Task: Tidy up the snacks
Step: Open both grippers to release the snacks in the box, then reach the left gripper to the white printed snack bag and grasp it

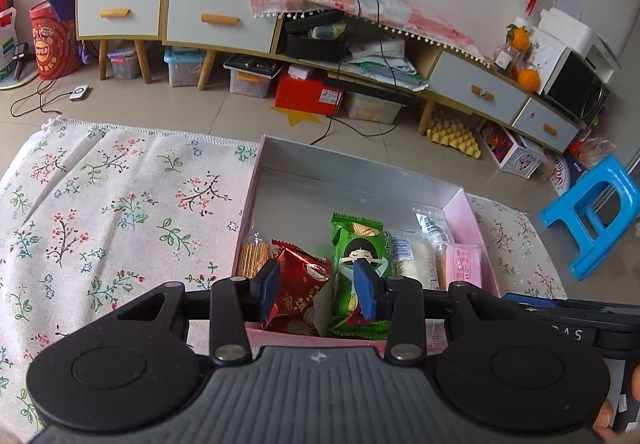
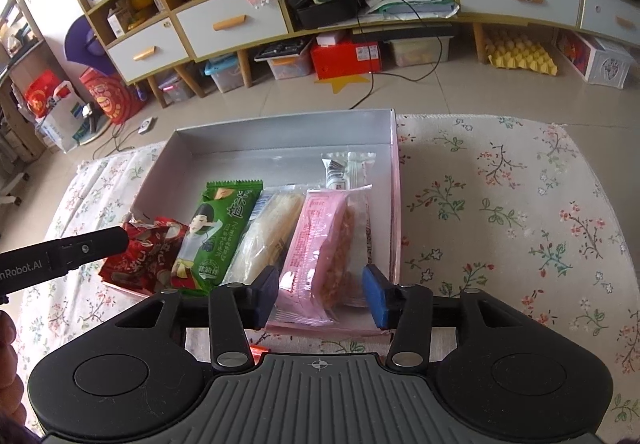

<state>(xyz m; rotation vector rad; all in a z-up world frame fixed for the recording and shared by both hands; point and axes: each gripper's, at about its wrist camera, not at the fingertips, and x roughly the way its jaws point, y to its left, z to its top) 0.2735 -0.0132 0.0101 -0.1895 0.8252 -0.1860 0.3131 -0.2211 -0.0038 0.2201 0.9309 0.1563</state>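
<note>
Left wrist view: the left tongs (image 1: 318, 290) hover over the near end of the box (image 1: 320, 160), jaws partly apart astride the red packet (image 1: 296, 286), whether pinching it I cannot tell. Green packet (image 1: 358, 244) lies alongside.

Right wrist view: the right tongs (image 2: 320, 294) gape around the pink packet (image 2: 316, 240), pads clear of it. Snacks line the box on the floral counter (image 2: 500, 204); the job looks nearly finished.
</note>
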